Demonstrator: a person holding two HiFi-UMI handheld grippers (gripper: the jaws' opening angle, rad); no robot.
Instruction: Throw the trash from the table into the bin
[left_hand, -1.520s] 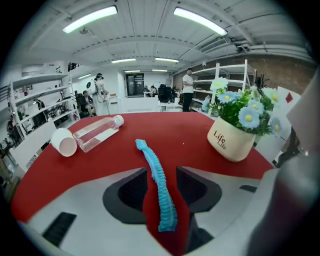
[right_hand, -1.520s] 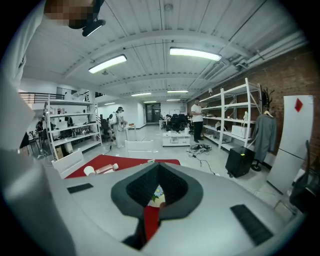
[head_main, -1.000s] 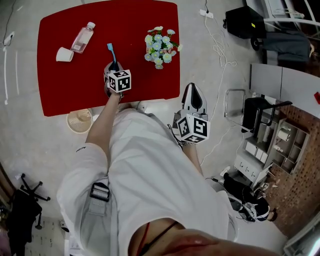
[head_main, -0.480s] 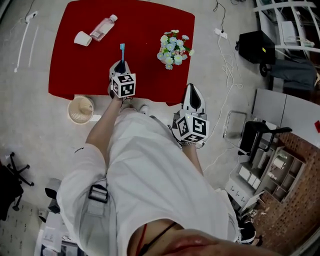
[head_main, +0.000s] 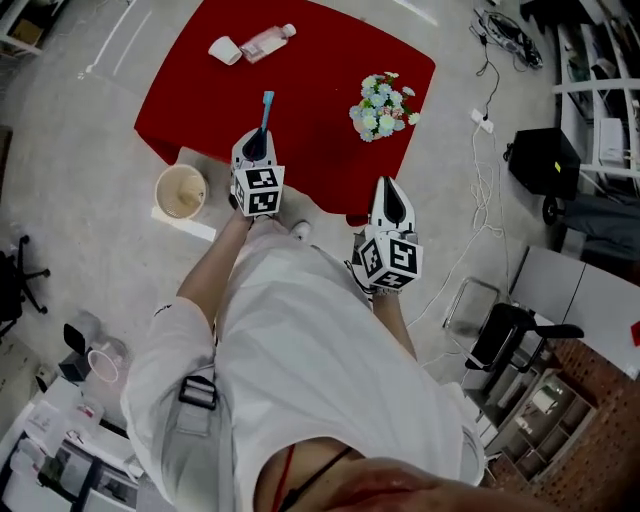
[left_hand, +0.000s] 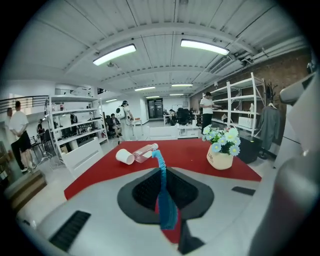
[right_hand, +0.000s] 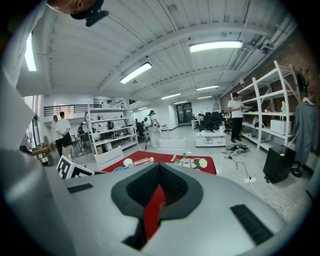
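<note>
Two tools: left tool (head_main: 260, 140) is clamping a slim blue toothbrush (head_main: 267, 105) by the red surface (head_main: 320, 60) edge; right tool (head_main: 388, 188) is clenching nothing.

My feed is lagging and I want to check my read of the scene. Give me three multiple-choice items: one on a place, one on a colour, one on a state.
1. Where is the bin?
A) on the table
B) on the floor beside the table
C) in the person's hand

2. What colour is the toothbrush?
A) blue
B) green
C) white

3. What is the state of the left gripper?
A) open and empty
B) shut on the toothbrush
C) shut on a cup

Answers:
1 B: the head view shows it standing on the floor at the table's corner.
2 A: its handle and head are blue in both views.
3 B: the left gripper view shows the jaws clamped on the handle.
</note>
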